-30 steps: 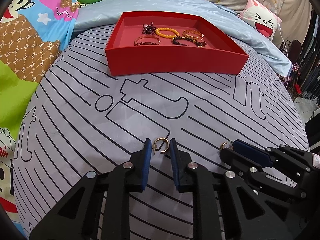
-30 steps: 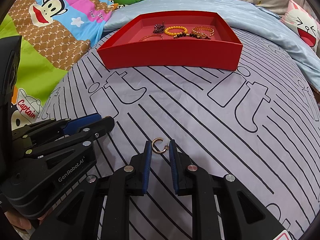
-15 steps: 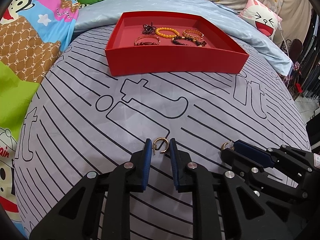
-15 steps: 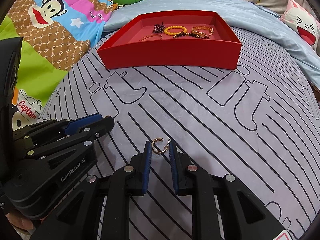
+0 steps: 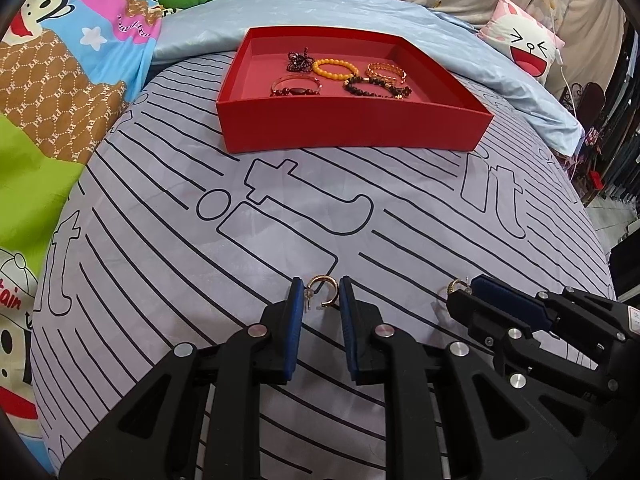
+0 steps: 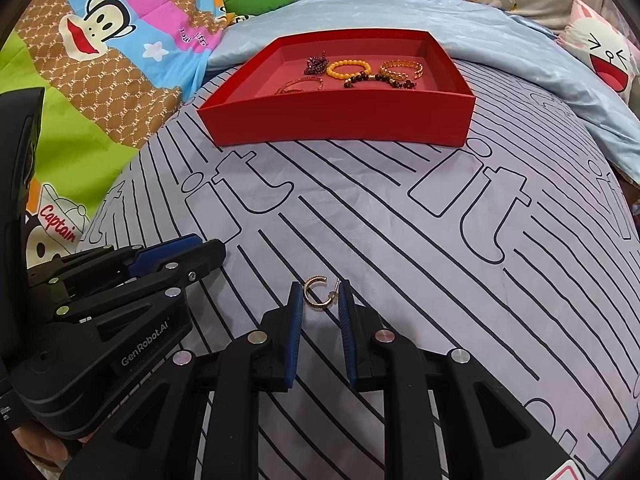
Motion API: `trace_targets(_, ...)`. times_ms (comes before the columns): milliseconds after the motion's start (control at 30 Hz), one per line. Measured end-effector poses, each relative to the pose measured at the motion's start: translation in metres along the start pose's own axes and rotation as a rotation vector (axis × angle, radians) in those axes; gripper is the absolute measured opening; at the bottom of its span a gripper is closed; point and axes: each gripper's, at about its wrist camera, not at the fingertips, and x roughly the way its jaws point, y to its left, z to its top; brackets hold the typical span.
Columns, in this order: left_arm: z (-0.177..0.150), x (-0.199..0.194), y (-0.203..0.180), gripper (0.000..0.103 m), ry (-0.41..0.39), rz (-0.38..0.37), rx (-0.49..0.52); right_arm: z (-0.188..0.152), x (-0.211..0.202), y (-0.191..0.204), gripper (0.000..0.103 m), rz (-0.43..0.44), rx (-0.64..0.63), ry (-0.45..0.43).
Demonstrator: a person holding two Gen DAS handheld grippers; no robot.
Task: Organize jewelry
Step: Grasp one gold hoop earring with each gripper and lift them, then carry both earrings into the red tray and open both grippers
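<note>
Between the blue pads of the left gripper sits a small gold hoop earring, the jaws drawn narrow around it so that the pads appear to pinch it at the very tips, low over the grey striped bedsheet. Just to its right, the right gripper stands the same way, narrow and apparently clamped on a second gold hoop earring, whose post pokes out beside the right-hand pad. Whether either earring is clear of the cloth or touching it cannot be told from these views. Both tools point forward and down across the bed toward the red tray, which rests well apart from them at the far side of the sheet, against a pale blue quilt. Inside the tray lie several pieces, grouped toward its back half: an orange bead bracelet, a gold chain bracelet, a dark bead bracelet, a red stone bangle and a small dark purple bunch. Judging from this, the bracelets are sorted and the pair of earrings is what remains; nothing else loose shows on the sheet. The grasp looks made, so what is left is probably the carry across the open sheet, over the tray's near wall, and a release on its bare front floor.
</note>
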Motion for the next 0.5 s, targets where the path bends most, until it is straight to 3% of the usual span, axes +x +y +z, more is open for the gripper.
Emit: trace_targets(500,0.032,-0.025,-0.006,0.018,-0.083,-0.019,0.010,0.031,-0.023,-0.002,0.017,-0.014,-0.024,-0.086)
